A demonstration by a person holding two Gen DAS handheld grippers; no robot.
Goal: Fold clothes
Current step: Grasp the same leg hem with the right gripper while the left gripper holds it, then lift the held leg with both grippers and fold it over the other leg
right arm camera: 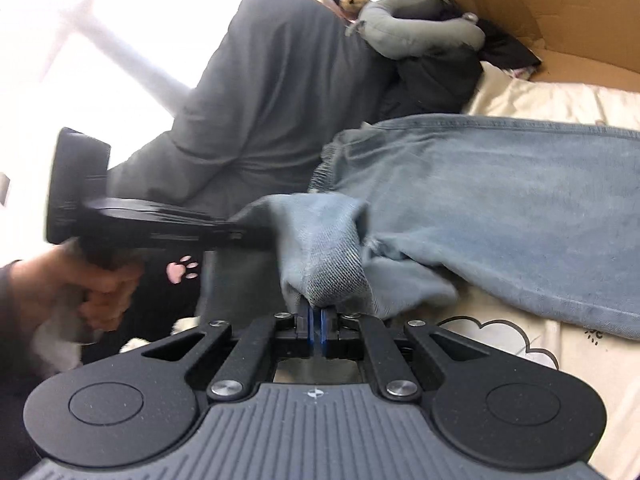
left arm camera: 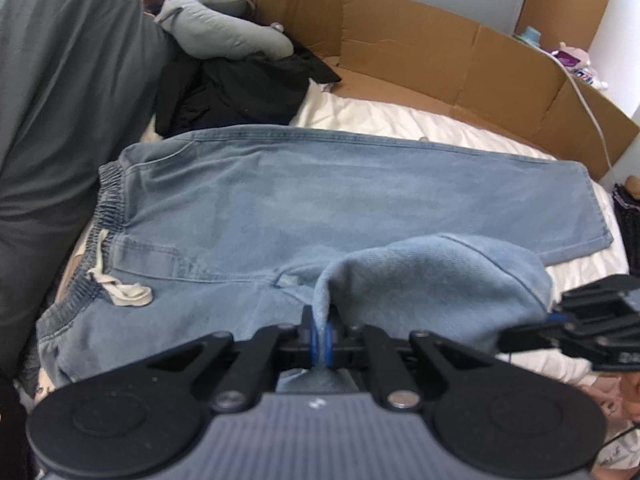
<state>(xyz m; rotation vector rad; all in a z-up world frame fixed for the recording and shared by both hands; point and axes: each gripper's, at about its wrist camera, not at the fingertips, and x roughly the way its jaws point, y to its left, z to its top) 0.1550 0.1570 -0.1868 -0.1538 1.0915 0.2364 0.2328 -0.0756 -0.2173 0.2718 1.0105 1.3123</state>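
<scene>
Holding one leg of the jeans [left arm camera: 320, 200] up off the bed [left arm camera: 400, 120] | left tongs [left arm camera: 320, 344] and right tongs [right arm camera: 316, 328] both clamped tight on denim | other leg flat | next, I reckon: lay this leg squarely over it

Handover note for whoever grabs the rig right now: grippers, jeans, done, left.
Left gripper: shut on a raised fold of the jeans, near the crotch.
Right gripper: shut on bunched denim from the same lifted leg, close beside the left one.
Jeans: on the white sheet, elastic waistband toward the grey pillow. One leg lies flat and straight; the other is gathered up between the grippers.
Done: jeans laid out, near leg picked up.
Left: probably carry that leg over onto the flat one, then fold lengthwise. No completed fold is visible yet.
</scene>
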